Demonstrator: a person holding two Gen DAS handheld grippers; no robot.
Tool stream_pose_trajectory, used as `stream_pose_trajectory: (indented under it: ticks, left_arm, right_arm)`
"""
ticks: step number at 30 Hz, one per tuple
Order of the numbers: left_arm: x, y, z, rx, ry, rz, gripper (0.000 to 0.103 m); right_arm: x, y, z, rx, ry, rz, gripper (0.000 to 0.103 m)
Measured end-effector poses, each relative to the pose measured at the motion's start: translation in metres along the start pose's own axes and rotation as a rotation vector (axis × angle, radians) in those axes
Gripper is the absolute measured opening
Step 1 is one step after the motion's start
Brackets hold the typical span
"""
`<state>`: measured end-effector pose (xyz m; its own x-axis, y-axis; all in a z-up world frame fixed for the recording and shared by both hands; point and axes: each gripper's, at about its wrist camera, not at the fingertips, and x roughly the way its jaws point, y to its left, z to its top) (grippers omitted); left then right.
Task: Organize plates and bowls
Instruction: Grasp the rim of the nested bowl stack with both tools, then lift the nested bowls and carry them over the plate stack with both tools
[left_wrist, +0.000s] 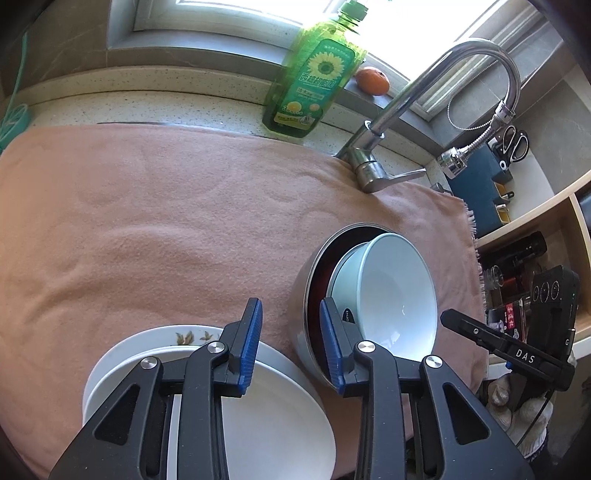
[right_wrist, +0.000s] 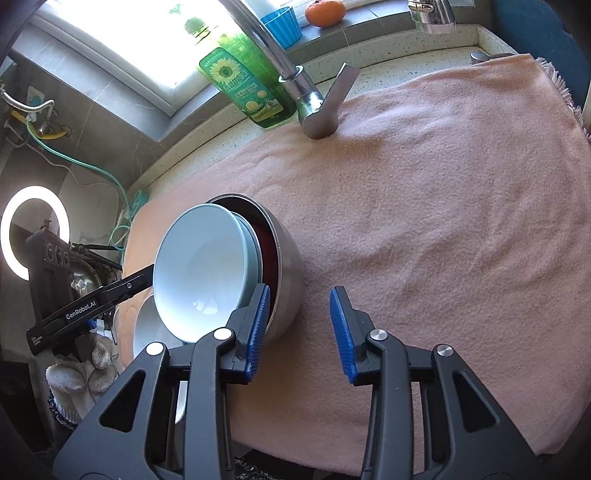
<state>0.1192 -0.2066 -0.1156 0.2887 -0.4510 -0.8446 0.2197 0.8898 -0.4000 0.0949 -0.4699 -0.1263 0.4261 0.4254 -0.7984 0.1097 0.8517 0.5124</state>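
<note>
The left gripper (left_wrist: 291, 341) hangs with its blue pads apart and nothing pressed between them; one pad sits over the plates, the other just at the near rim of the steel bowl (left_wrist: 301, 325). The right gripper (right_wrist: 301, 332) is likewise parted and empty, its left pad close against the steel bowl's outer wall, though I cannot tell if it touches, and its right pad over bare pink towel (right_wrist: 443, 221). Moving outward, the bowls make one nest of three: a white bowl (left_wrist: 391, 291) tilted on its side, a pale blue bowl (left_wrist: 343, 273) behind it, and the steel bowl around both, showing a dark red lining. Just beside them lie the plates (left_wrist: 273, 413), at least two stacked, the lower one flower-patterned; more may be hidden underneath. Bowls seem gathered and plates seem gathered, so I judge the work to be at the tidying stage. The next move likely calls for taking the white bowl's rim and settling it level in the nest, gently, since it could slide out. Behind stand a faucet (left_wrist: 436, 96), one green soap bottle (left_wrist: 314, 81) and one orange (left_wrist: 373, 81).
</note>
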Motion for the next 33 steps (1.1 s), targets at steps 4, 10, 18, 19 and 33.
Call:
stream_pose_trajectory:
  ticks: [4,10,18,19,33]
  left_arm:
    - [0.005,-0.001,0.0,0.026,0.022,-0.007,0.024]
    - [0.009,-0.003,0.003,0.063,0.035,-0.005,0.02]
    - [0.017,-0.003,0.006,0.066,0.059,-0.021,0.014]
    - [0.019,-0.003,0.006,0.065,0.062,-0.023,0.014]
    - [0.025,-0.012,0.005,0.089,0.054,-0.004,0.009]
  right_arm:
    - [0.001,0.001,-0.001,0.044,-0.008,0.022,0.031]
    - [0.005,0.004,-0.004,0.053,-0.02,-0.014,0.026]
    - [0.02,0.005,-0.004,0.069,0.012,-0.007,0.019]
    - [0.021,0.006,-0.004,0.067,0.015,-0.006,0.019]
    - [0.027,0.017,-0.002,0.02,0.041,-0.026,0.014]
